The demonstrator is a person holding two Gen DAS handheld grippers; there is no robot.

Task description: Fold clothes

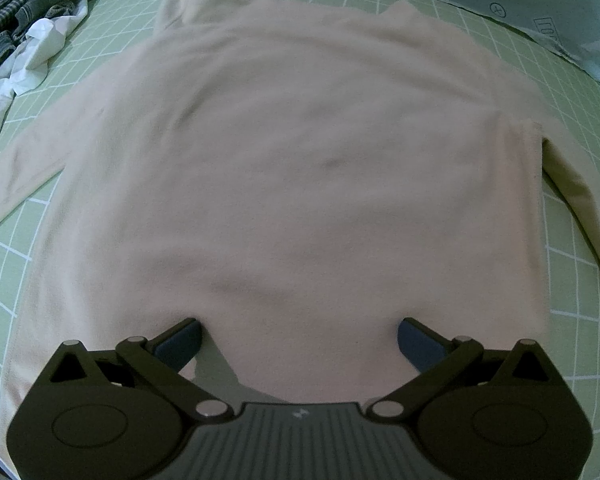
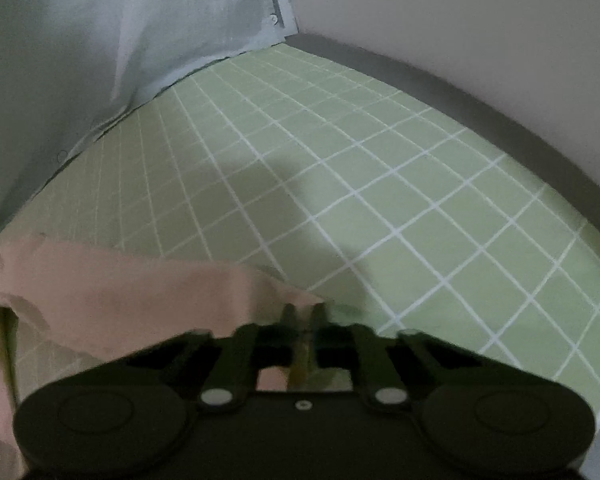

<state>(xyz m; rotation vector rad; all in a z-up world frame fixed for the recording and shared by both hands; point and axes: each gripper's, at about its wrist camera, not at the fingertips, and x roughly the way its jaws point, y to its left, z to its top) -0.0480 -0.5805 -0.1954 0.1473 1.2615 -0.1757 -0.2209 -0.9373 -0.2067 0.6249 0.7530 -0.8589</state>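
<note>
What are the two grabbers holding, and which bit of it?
The right gripper is shut on the end of a sleeve of the pink shirt. The left gripper is open over the shirt's hem, holding nothing.

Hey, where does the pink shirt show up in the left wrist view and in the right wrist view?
Left wrist view: the pink shirt lies spread flat, filling the centre, its hem between the open left hand-held gripper.
Right wrist view: only a sleeve end shows at lower left, pinched in the shut right hand-held gripper.
Shared landmark: the green grid sheet.
</note>
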